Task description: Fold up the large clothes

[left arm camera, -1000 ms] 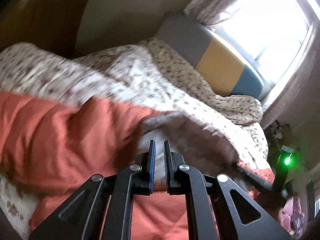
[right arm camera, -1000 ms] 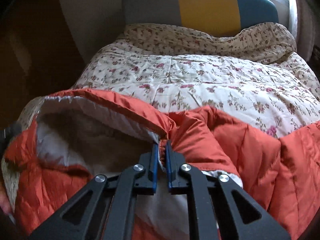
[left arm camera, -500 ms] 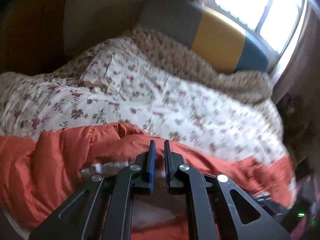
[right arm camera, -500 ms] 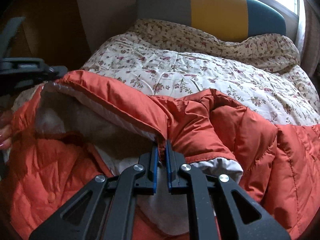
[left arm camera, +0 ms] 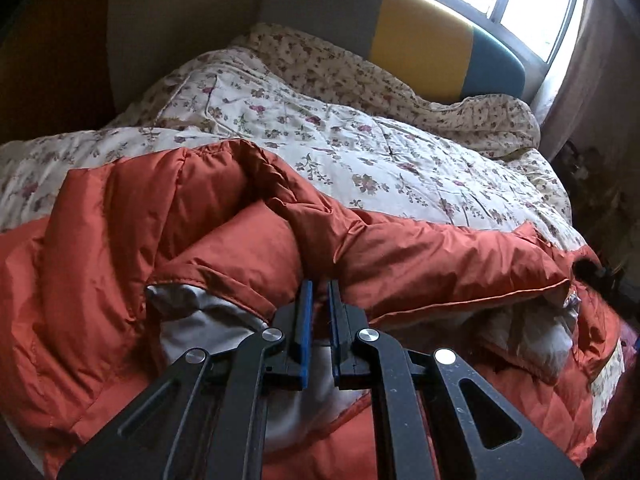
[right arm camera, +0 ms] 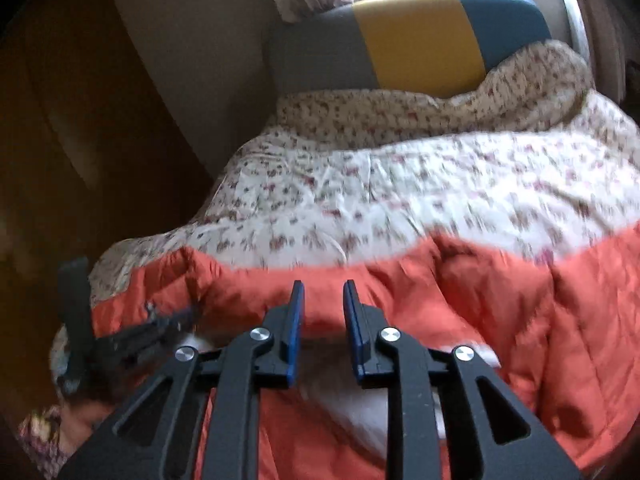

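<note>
jacket (left arm camera: 400, 256): orange puffy quilted coat w/ pale lining, lying crumpled across the near end of the bed (left arm camera: 380, 160), on the flowered quilt.
handling: I judge it light but bulky; soft, no stiffness, springs back when pressed. Shell looks shiny, prob. slippery, so a thin pinch may slide off.
where to grip: I'd take a stitched edge or hem, e.g. the rim where lining meets shell, not the puffed middle.
left tool (left arm camera: 319, 286): my jaws nearly together, pinching a fold of orange shell beside the lining.
right tool (right arm camera: 323, 292): jaws have just been opening, now a narrow gap; nothing pressed between the pads, jacket lies below and beyond them.
lining (left arm camera: 200, 320): grey-white, showing at the opened front.
hidden: sleeves, collar, zip not made out; can't tell which end is which. Near part of jacket covered by my tools.
blur: right view smeared. My left tool shows there at the left edge, dim.
far end: striped headboard (right arm camera: 416, 36), window above it, blown out.
</note>
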Available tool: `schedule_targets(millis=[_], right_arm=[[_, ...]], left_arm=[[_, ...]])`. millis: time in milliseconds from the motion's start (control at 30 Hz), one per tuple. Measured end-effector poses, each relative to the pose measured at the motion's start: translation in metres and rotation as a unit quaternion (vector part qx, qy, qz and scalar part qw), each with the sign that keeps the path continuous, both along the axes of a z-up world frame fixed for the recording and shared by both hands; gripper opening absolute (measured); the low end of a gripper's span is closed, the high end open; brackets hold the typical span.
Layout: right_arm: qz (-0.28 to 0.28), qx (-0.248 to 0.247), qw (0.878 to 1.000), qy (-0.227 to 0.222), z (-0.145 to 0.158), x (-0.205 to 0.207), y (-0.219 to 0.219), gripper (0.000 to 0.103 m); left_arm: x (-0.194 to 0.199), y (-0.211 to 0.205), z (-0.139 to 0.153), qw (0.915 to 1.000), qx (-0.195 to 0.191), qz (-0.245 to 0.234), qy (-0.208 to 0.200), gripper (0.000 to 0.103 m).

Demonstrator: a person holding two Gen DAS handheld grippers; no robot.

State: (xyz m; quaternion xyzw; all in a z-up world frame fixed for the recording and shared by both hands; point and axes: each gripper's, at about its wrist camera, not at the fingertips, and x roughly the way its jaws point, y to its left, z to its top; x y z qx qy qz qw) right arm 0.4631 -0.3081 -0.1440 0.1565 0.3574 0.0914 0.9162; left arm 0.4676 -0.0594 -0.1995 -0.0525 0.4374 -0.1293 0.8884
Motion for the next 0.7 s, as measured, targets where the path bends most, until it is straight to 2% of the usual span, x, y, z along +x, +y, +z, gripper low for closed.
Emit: schedule_targets(millis=[100,233,367,467,600,700], right_arm=[[0.005,-0.019,1.0,0.023,-0.009,0.034,0.019,0.019],[0.007,-0.033,0.996,0.077,-0.054,0.044,0.025,0.017],[0.004,-0.04,0.998,0.049,-0.08,0.03,0.026,0.016],[-0.001,-0.073,0.996,0.057,-0.088,0.038,0.036,0.016],[-0.001,-0.069,0.996,0.058,-0.089,0.04,0.034,0.017],[0.001,-0.068,0.996,0.056,-0.088,0.039,0.033,0.017]], left_arm=[[0.003,-0.005,0.001,0.9999,0.011,0.002,0.006,0.007],[0.003,-0.003,-0.005,1.0,0.004,-0.001,0.001,0.007],[0.0,0.009,-0.016,0.9987,-0.05,0.007,-0.008,0.007],[0.001,0.011,-0.022,0.9975,-0.069,0.008,-0.014,0.007],[0.001,0.006,-0.019,0.9984,-0.054,0.007,-0.015,0.007],[-0.003,0.0,-0.006,0.9992,-0.032,0.018,-0.011,0.007]])
